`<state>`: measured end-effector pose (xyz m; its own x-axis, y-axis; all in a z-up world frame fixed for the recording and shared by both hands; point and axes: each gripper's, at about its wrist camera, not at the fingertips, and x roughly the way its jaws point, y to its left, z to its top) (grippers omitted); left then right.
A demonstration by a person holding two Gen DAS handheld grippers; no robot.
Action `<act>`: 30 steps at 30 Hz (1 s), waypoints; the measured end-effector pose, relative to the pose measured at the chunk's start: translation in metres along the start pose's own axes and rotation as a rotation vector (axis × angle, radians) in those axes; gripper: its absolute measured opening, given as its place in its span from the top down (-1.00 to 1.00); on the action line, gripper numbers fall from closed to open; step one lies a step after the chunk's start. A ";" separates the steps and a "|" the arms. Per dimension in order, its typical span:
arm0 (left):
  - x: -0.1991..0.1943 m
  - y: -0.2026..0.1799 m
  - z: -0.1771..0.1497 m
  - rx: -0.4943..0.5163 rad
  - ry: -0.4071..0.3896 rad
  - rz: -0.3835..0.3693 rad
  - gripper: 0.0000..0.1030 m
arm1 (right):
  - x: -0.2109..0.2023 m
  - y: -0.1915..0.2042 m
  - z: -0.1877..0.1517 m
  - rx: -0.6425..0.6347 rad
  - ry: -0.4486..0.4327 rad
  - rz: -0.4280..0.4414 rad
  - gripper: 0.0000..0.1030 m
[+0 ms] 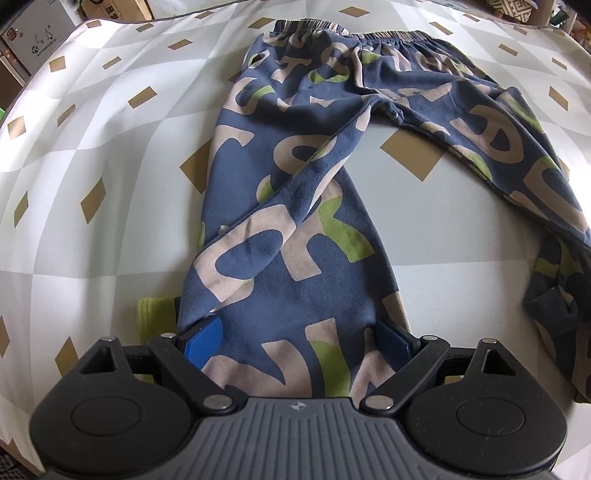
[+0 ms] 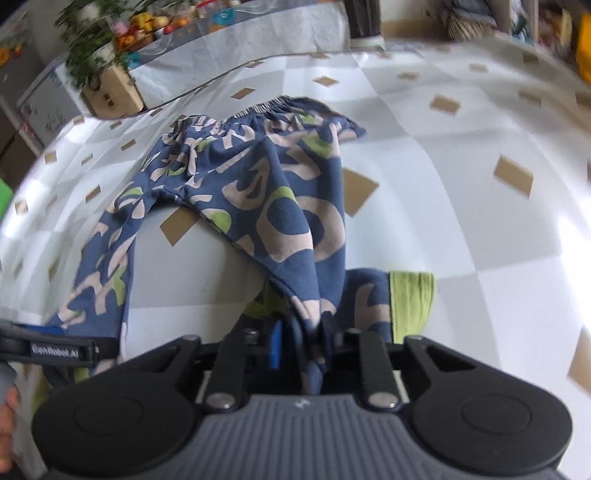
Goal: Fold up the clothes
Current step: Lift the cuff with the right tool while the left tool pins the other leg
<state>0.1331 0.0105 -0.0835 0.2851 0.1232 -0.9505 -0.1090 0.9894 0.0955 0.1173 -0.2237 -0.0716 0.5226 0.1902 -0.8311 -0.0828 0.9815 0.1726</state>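
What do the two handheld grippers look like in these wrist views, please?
Both look alike. The left gripper has a ribbed grey body, two round black discs, black linkage bars with silver rivets, and blue ribbed finger pads. The right gripper matches. In the right wrist view, the left gripper's side carries white "GenRobot.AI" lettering.

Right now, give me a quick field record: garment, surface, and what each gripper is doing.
garment: blue trousers with beige and green letter print, legs spread apart, elastic waistband at the far end
surface: white and grey checked cloth with tan diamonds
left gripper: jaws wide, one blue pad on each side of a leg hem
right gripper: shut on bunched fabric of the other leg
green cuff: beside the right gripper's hold
fold: not yet made
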 end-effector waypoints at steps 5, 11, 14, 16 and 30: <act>-0.001 0.001 0.000 -0.006 0.001 0.000 -0.74 | -0.010 0.039 -0.006 -0.353 -0.111 -0.175 0.78; 0.000 0.002 0.000 -0.006 0.003 0.000 -0.74 | -0.003 0.088 -0.044 -0.832 -0.193 -0.326 0.78; 0.000 0.003 0.001 -0.010 0.004 -0.001 -0.74 | 0.004 0.097 -0.058 -0.899 -0.154 -0.309 0.76; -0.001 0.003 0.001 -0.012 0.002 0.001 -0.74 | 0.007 0.102 -0.064 -0.899 -0.137 -0.280 0.73; -0.013 -0.003 0.006 -0.004 -0.046 0.004 -0.74 | -0.028 0.077 -0.023 -0.481 -0.045 -0.005 0.02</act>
<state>0.1353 0.0067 -0.0697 0.3284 0.1306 -0.9355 -0.1139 0.9886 0.0981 0.0769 -0.1527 -0.0477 0.5593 0.1943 -0.8059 -0.4571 0.8833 -0.1044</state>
